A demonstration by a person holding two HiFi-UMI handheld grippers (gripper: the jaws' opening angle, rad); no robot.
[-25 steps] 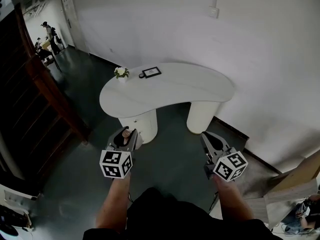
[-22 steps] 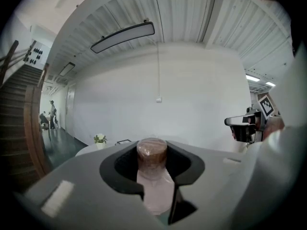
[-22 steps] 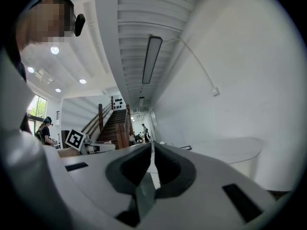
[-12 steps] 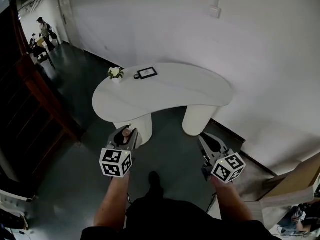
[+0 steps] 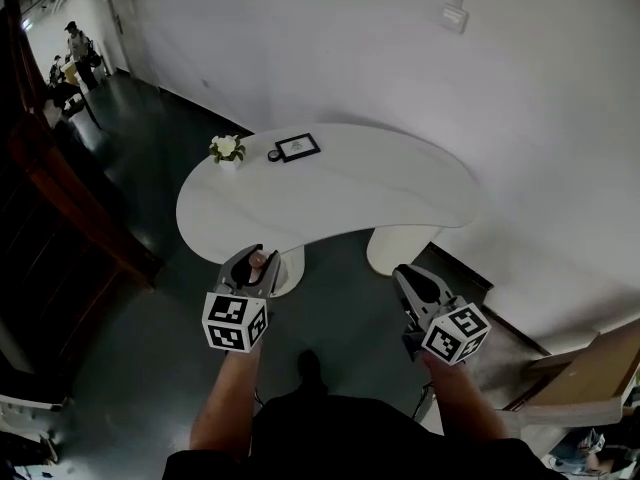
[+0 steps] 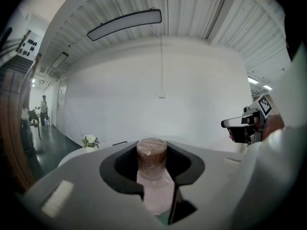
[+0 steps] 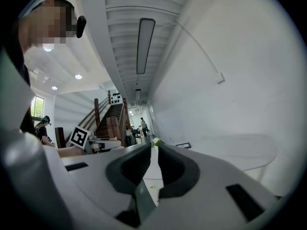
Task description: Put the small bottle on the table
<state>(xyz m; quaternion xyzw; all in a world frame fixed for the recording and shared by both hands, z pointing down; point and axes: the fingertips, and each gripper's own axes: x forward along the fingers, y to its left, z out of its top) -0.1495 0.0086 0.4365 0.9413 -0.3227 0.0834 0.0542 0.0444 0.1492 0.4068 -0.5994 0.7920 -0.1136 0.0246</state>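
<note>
Holding the small bottle upright, the left gripper has its jaws clamped on the pale body. The brownish cap pokes up above the pads. The bottle is in the air over the dark floor, just short of the near edge of the white table and not on it.

The right gripper has its jaws drawn together to a thin slit with nothing in it. It hangs level with the left one and well apart from it, also short of the table edge.

The table is kidney-shaped, its near edge curves inward, and it stands on two round white pedestals. The far right end sits close to the white wall.

A small flower pot, a dark round item and a picture frame cluster at the far left corner, near the back edge. The round item is too small to name. The middle, the right lobe and the whole near strip of the top are bare.

On the left there is open floor between the table and a dark wooden stair rail, running back into a corridor where people stand far off. At the right edge is a light wooden board, well clear of both grippers. The person's shoe shows on the floor between the forearms.
</note>
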